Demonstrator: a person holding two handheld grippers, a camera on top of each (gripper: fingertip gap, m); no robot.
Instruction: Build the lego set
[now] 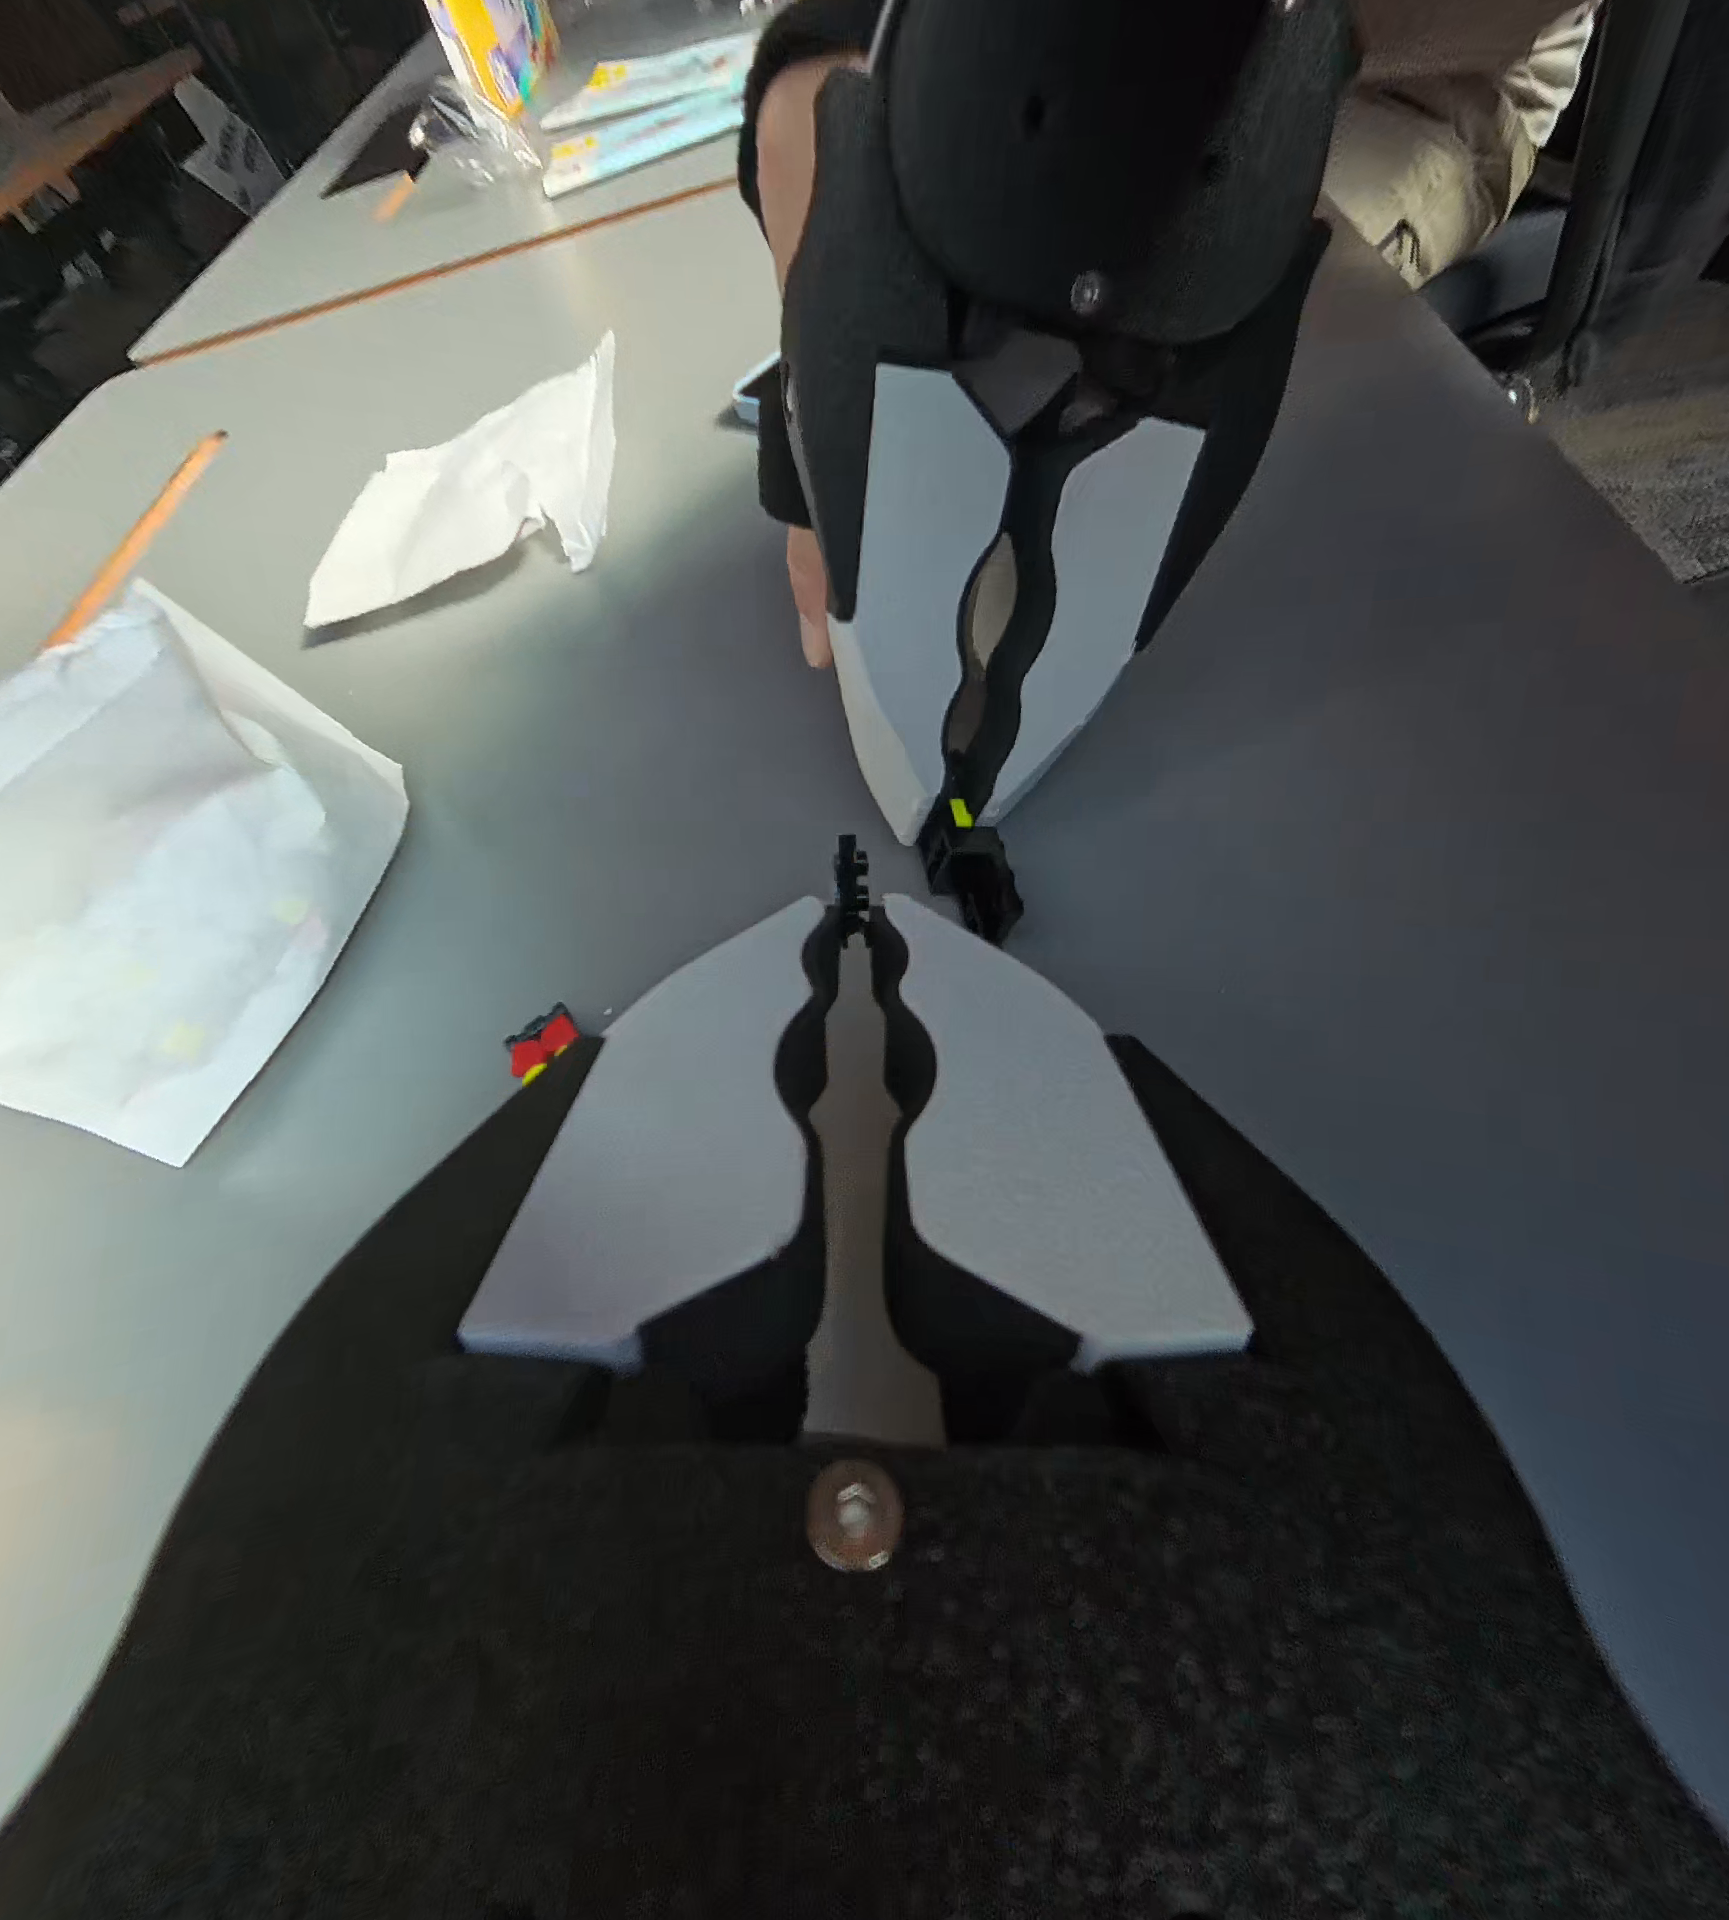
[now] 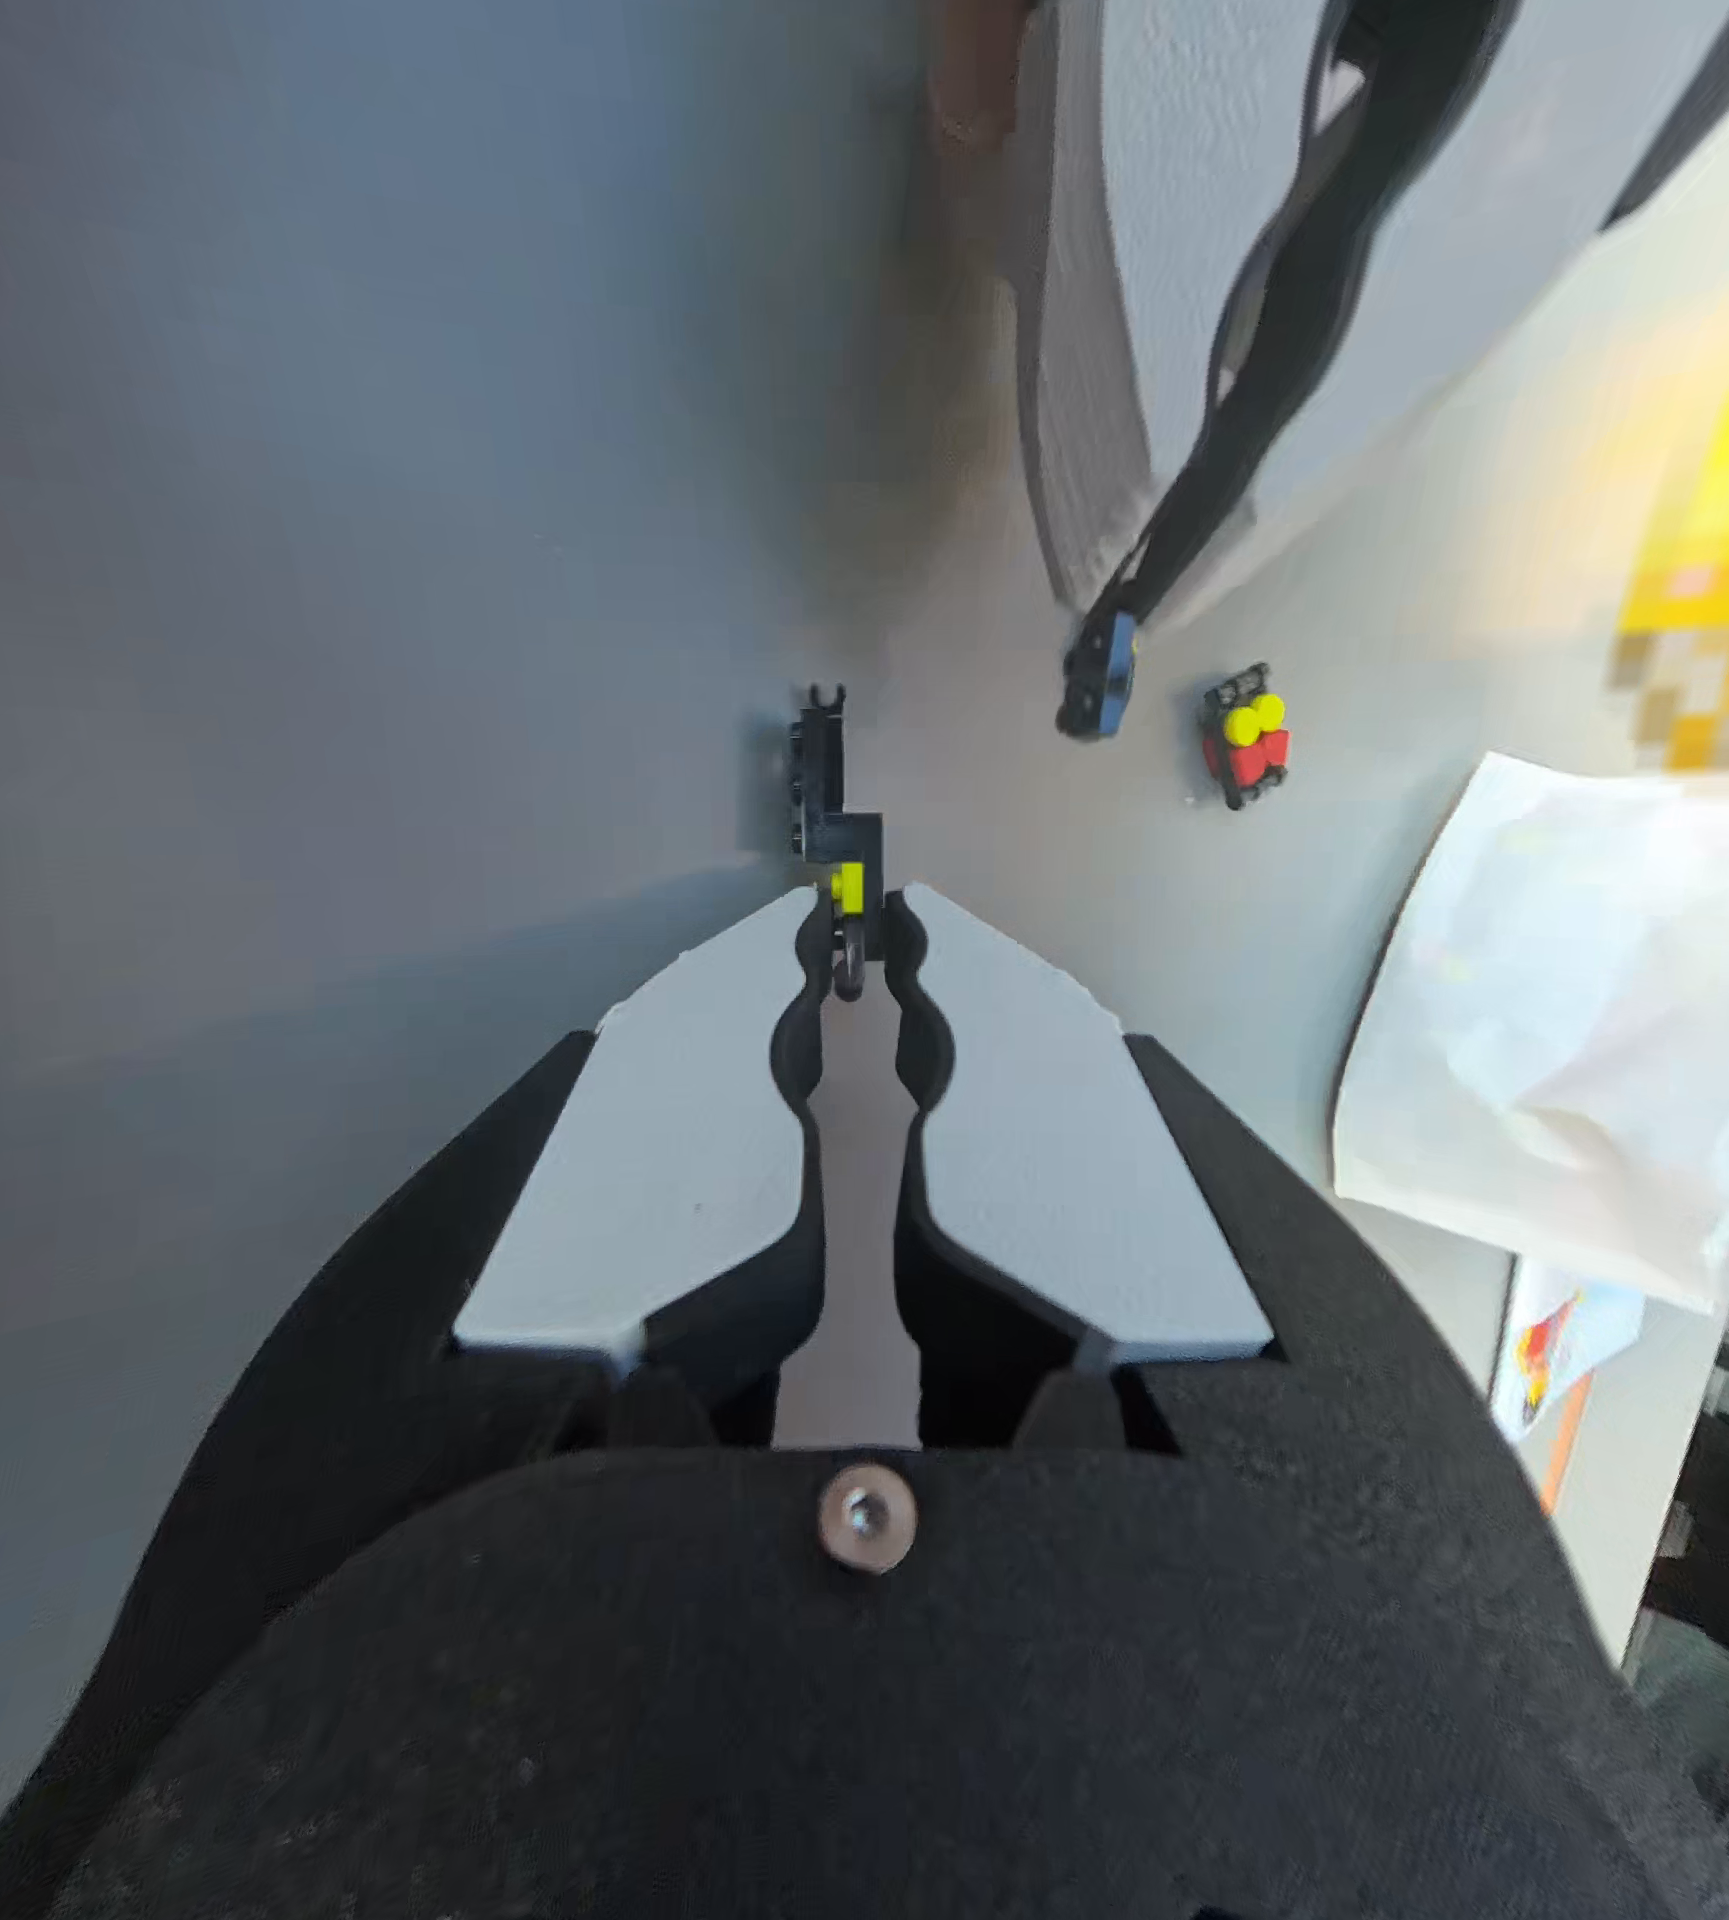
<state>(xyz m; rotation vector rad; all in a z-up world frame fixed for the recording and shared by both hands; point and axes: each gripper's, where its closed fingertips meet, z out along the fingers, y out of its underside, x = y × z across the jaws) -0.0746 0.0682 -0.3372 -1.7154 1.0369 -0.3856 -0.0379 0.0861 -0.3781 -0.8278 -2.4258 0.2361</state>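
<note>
My left gripper [image 1: 855, 912] is shut on a small black lego piece [image 1: 851, 883] that sticks out past its tips, just above the grey table [image 1: 1359, 935]. My right gripper [image 2: 852, 902] is shut on a black lego assembly with a yellow stud piece [image 2: 839, 821]. In the left wrist view the right gripper [image 1: 951, 831] comes in from the far side, its black assembly [image 1: 974, 883] a short way right of the left piece, apart from it. In the right wrist view the left gripper [image 2: 1101, 629] holds its piece [image 2: 1099, 686], which shows a blue side.
A small red, yellow and black lego assembly [image 1: 540, 1042] [image 2: 1244, 743] lies on the table near the left gripper. Two white paper bags [image 1: 112, 883] [image 1: 486, 488], an orange pencil [image 1: 138, 540], booklets [image 1: 631, 114] and a yellow box [image 1: 496, 42] lie to the left and far side. Left tips to right tips: about 6 cm.
</note>
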